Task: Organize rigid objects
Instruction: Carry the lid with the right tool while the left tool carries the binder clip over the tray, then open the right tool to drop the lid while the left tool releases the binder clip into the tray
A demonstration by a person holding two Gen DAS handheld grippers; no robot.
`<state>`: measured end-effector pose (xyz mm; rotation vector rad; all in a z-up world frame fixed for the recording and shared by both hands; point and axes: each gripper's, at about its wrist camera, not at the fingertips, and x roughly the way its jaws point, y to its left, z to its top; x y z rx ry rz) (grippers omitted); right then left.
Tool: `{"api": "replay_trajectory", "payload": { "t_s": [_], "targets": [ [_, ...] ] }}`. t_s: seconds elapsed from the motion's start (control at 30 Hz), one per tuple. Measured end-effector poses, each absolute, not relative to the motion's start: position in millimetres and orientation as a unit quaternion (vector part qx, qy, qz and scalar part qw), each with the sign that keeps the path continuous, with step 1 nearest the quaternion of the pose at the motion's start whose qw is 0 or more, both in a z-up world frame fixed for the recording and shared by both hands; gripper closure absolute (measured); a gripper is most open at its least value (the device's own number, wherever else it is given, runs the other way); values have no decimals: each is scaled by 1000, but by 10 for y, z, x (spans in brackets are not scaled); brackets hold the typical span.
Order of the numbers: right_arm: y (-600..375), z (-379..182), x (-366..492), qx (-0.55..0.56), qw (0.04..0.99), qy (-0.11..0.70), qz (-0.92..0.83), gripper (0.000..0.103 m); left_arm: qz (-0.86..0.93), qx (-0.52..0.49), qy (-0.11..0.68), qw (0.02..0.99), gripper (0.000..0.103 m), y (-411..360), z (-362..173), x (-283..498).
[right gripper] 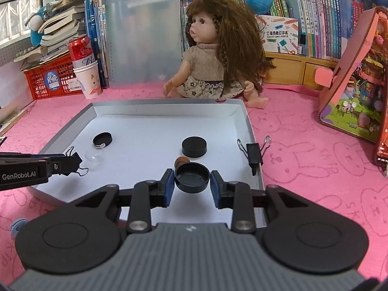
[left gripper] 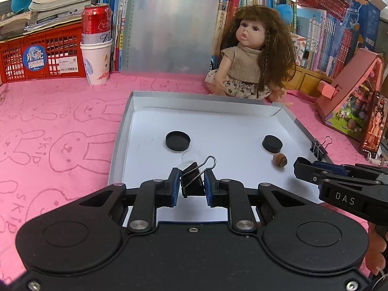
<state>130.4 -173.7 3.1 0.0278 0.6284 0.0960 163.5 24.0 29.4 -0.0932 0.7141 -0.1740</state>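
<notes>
Fingers of the left gripper (left gripper: 192,185) are closed on a black binder clip (left gripper: 191,178), held over the near part of the white tray (left gripper: 266,111). Fingers of the right gripper (right gripper: 192,181) are squeezed on a round black cap (right gripper: 192,177), hollow side up, held over the tray too. Two more black caps (right gripper: 194,147) (right gripper: 102,139), a small brown nut (right gripper: 181,161) and a clear dome (right gripper: 95,156) are lying in the tray. Another binder clip (right gripper: 254,154) is clamped on the tray's right rim. All of it is set on the pink desk (right gripper: 315,165). Each piece should probably be lowered softly onto a bare white spot, clear of the other things, before it is let go.
</notes>
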Motion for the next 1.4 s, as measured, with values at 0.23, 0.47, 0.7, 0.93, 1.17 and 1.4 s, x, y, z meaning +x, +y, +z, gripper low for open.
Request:
{"api": "replay_trajectory", "payload": {
  "t_s": [0.23,0.47,0.7,0.93,1.17,1.4],
  "targets": [
    [-1729,-3,1448,13,946,320,50,66,-74,-47,356,930,83,250,239,1782],
    [-1782,-37,1612,32,942,331,52,66,-66,-51,368,926,83,256,187,1963],
    [-1783,-68,1683,36,940,336,50,66,-61,-55,373,924,83,259,155,2051],
    [-1814,-58,1750,37,940,336,42,66,-57,-56,375,924,83,266,139,2108],
    [-1827,-45,1752,43,940,336,44,66,-58,-45,373,925,83,243,131,2096],
    [-1834,-53,1739,46,940,335,44,62,-61,-43,374,924,82,231,131,2084]
  ]
}}
